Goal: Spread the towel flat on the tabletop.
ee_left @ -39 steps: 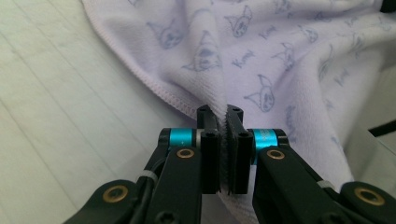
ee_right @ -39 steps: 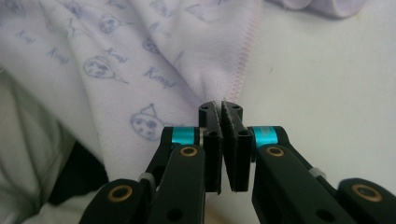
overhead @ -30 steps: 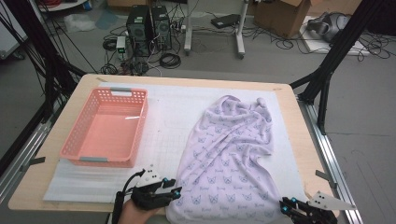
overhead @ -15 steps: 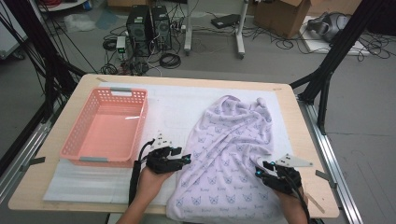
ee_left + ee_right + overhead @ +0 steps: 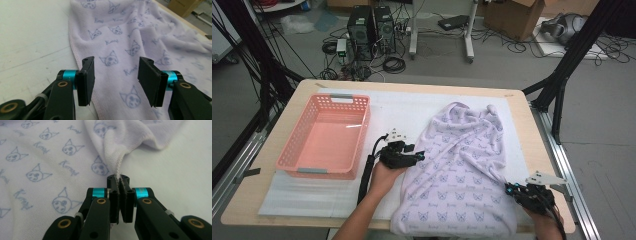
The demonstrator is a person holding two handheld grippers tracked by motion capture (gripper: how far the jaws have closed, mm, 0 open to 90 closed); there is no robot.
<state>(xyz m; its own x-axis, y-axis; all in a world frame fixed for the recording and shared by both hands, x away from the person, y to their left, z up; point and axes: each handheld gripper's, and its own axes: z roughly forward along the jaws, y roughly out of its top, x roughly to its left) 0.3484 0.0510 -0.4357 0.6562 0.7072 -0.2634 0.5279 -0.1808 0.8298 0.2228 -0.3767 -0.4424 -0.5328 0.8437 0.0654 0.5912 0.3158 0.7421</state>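
On the table [image 5: 272, 200] a mat [image 5: 407, 107] covers most of the top, and my basket [image 5: 324, 137] sits on it toward the left edge. The towel [image 5: 462, 165] lies right of the basket, running from the middle of the table down over the near edge. My left claw [image 5: 418, 157] is at the towel's left border, my right claw [image 5: 508, 189] at its right border near the table's near right corner.

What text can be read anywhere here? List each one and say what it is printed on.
"Kuromi", as best it reads, in blue script repeated beside the cat-face prints on the lilac towel; the lettering is soft, so the spelling is uncertain.
Pink basket: no lettering visible.
Computer towers and cardboard box on the floor: too small to show any text.
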